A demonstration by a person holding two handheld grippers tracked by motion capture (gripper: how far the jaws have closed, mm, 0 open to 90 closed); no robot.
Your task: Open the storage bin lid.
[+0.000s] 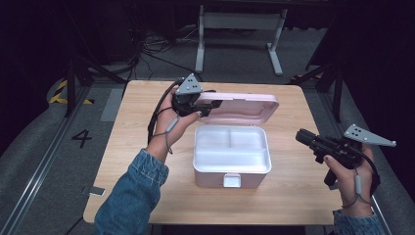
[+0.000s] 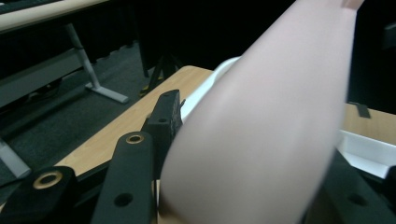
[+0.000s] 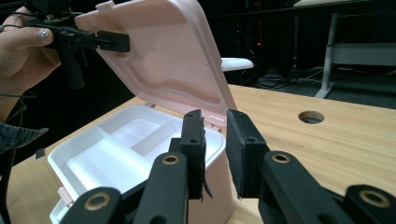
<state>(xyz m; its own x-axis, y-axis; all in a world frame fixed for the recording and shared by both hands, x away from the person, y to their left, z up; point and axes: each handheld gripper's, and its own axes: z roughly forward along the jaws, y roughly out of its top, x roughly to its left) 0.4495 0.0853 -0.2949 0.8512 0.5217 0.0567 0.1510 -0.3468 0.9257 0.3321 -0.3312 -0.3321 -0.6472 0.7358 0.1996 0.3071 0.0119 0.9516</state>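
Left tongs (image 1: 209, 100) pinch the pink box's lid (image 1: 244, 108), holding it open.
Keep the grip steady; right tongs (image 1: 302, 136) wait slightly spread, empty.

left gripper (image 1: 209, 104) on pink lid (image 1: 244, 106)

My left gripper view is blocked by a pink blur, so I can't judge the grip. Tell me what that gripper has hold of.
Observer: The left gripper is clamped on the edge of the pink lid, which stands raised on its hinge.
Operator: Report what is in the box.
Observer: The box is open. Its white inside is split into three compartments, and all of them hold nothing.
Operator: Now give me the right gripper.
Observer: The right gripper hovers to the right of the box, apart from it, with nothing between its jaws.
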